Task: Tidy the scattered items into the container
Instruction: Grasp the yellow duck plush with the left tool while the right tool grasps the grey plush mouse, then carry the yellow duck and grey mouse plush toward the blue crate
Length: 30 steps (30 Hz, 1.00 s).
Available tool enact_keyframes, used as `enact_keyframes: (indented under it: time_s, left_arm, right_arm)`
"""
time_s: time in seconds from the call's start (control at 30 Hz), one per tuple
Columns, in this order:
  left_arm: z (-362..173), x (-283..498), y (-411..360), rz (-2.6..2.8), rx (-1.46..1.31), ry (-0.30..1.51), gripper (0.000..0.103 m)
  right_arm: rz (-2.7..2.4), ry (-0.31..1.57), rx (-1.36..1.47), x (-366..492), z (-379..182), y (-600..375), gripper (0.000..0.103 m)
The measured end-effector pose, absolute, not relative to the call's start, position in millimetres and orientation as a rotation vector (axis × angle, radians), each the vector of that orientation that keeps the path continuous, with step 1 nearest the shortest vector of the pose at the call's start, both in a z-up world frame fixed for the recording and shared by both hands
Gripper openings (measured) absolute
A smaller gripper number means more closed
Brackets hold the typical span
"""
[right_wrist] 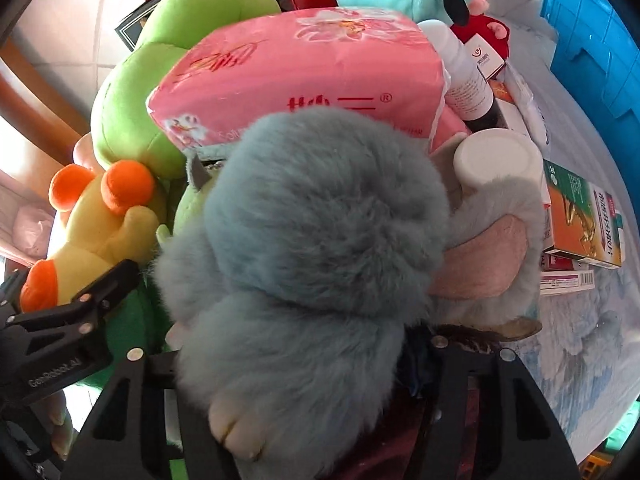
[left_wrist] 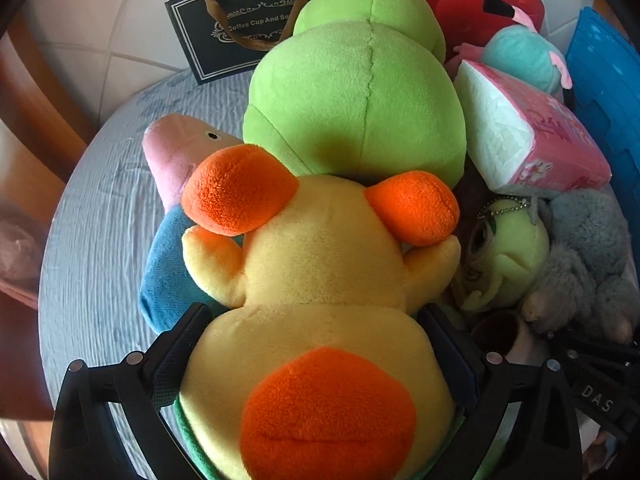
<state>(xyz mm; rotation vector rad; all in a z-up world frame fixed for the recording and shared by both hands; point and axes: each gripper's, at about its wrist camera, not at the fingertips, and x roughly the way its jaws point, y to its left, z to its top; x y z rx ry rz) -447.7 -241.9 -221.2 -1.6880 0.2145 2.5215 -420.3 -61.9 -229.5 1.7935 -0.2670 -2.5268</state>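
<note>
My left gripper (left_wrist: 320, 320) is shut on a yellow duck plush (left_wrist: 320, 280) with orange feet and beak; its fingers press the plush's sides. The duck also shows in the right wrist view (right_wrist: 100, 224), with the left gripper's finger (right_wrist: 100, 292) on it. My right gripper (right_wrist: 300, 356) is shut on a grey-blue furry plush (right_wrist: 320, 220), which fills that view and also shows in the left wrist view (left_wrist: 588, 264). The blue container (right_wrist: 592, 40) stands at the far right, also seen in the left wrist view (left_wrist: 608, 92).
A big green plush (left_wrist: 360, 100), a pink tissue pack (right_wrist: 304, 80), a pink-and-blue plush (left_wrist: 172, 200), a small green plush (left_wrist: 508, 256), a teal plush (left_wrist: 524, 56), a black gift bag (left_wrist: 232, 24), white bottles (right_wrist: 496, 156) and medicine boxes (right_wrist: 580, 220) crowd the blue-clothed table (left_wrist: 96, 240).
</note>
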Motion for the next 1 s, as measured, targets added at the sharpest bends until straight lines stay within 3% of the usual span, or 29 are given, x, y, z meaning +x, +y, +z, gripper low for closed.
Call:
enact_keyframes:
  time_s: [0.07,0.13,0.27,1.0]
  left_arm:
    - [-218,-444,-242,2.524,-1.678,0.201,0.099]
    - [-212,-437,-247,2.529,-1.666,0.168,0.093]
    - [-202,-426,-256,2.553,-1.636,0.110,0.086]
    - [-77,-349,-231,2.779,-1.131,0.104,0.084]
  right_arm:
    - [-2.538,-0.240,1.783,-420,-227,-64,0.058]
    - [-2.548,-0.205,1.763,-418,-223,-68,0.048]
    - [-2.582,-0.174,1.721,-413,-215,-72,0.044]
    - [-2.781,-0.111,1.290,-366,-96,-64,0.039]
